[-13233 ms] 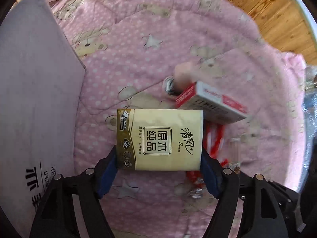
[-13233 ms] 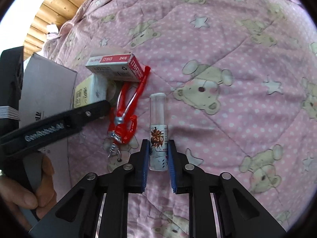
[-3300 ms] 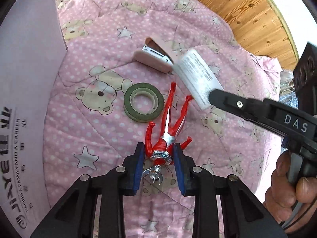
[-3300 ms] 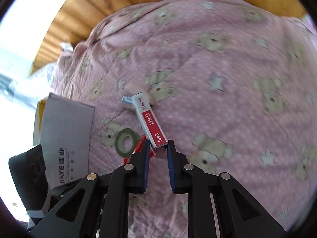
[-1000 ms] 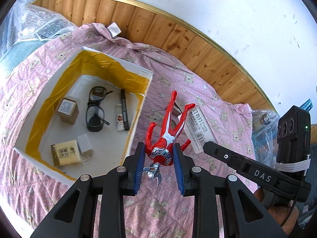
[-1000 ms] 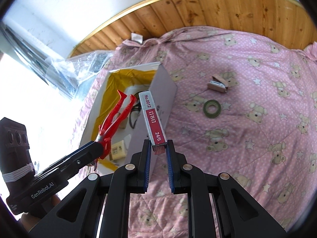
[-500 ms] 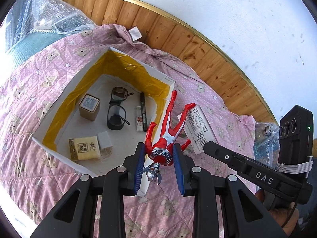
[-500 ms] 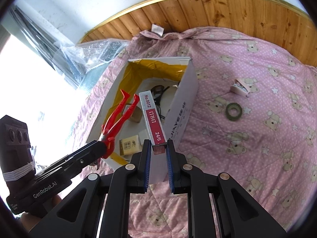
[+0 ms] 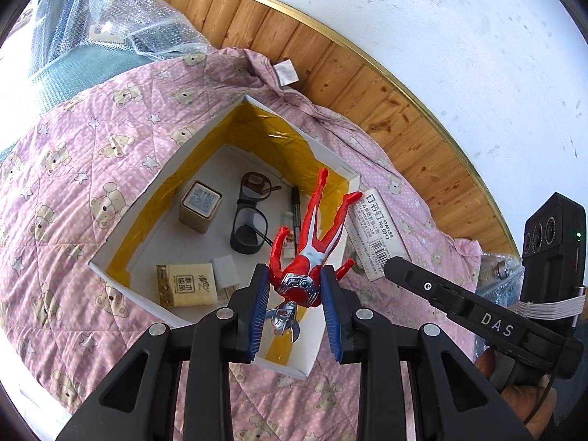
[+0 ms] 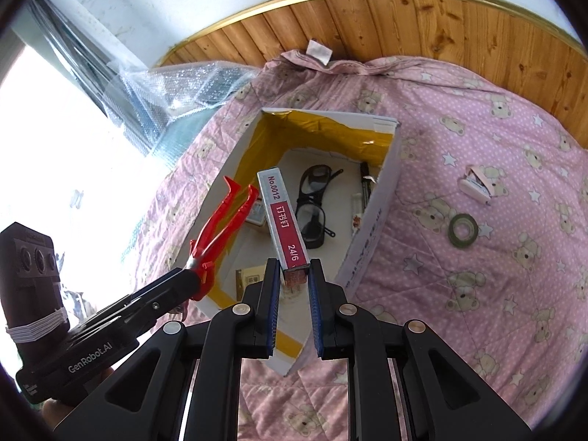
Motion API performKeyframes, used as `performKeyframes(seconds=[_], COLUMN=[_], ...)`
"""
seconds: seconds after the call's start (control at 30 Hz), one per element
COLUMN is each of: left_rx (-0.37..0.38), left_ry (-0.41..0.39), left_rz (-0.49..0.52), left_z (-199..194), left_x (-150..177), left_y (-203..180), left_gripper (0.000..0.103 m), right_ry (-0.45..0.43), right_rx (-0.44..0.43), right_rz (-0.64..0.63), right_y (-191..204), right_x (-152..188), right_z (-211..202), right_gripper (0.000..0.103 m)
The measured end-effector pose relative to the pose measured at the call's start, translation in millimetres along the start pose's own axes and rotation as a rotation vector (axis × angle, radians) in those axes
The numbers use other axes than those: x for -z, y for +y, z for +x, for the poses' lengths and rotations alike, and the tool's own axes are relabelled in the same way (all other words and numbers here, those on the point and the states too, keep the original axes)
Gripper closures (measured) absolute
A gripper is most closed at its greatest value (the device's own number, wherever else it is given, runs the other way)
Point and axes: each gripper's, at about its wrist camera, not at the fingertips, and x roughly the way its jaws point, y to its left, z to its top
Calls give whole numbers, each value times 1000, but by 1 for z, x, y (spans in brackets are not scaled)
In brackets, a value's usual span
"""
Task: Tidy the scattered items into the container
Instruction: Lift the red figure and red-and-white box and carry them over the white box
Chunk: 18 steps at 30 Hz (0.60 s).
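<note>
My left gripper (image 9: pixel 294 294) is shut on a red and silver toy figure (image 9: pixel 312 235), held above the near right corner of the white cardboard box (image 9: pixel 128 202) with yellow tape inside. My right gripper (image 10: pixel 292 283) is shut on a grey and red staples box (image 10: pixel 283 220), held over the same cardboard box (image 10: pixel 371 220). The staples box (image 9: pixel 378 235) and right gripper (image 9: pixel 389 268) show in the left wrist view; the toy figure (image 10: pixel 224 228) and left gripper (image 10: pixel 183 279) show in the right wrist view. Glasses (image 9: pixel 250 217), a pen, a tissue pack (image 9: pixel 185 284) and a small tin (image 9: pixel 200 205) lie in the box.
The box rests on a pink bear-print quilt (image 10: pixel 496 275). A pink stapler (image 10: pixel 477 183) and a green tape roll (image 10: pixel 463 229) lie on the quilt right of the box. Bubble wrap (image 9: pixel 110 29) lies at the far left, with a wood-panelled wall behind.
Both grippers have moved further over the box with their loads still held. The box now sits nearer the middle of both views.
</note>
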Motion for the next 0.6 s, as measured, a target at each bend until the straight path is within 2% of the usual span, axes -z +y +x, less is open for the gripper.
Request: performKeyframes(seconds=[0.2,0.6], left_rx=[-11,-31], left_ry=[-2,21], left_rz=[-27,-50], left_z=[11,59], left_x=[-19,-62], left_y=[13,25], left_gripper=[74,74], right_ry=[14,44], right_rx=[9,29], right_rz=[-2,21], right_y=[3,-10], right_x=[-15,-48], right_z=[16,49], right_gripper=[87,87])
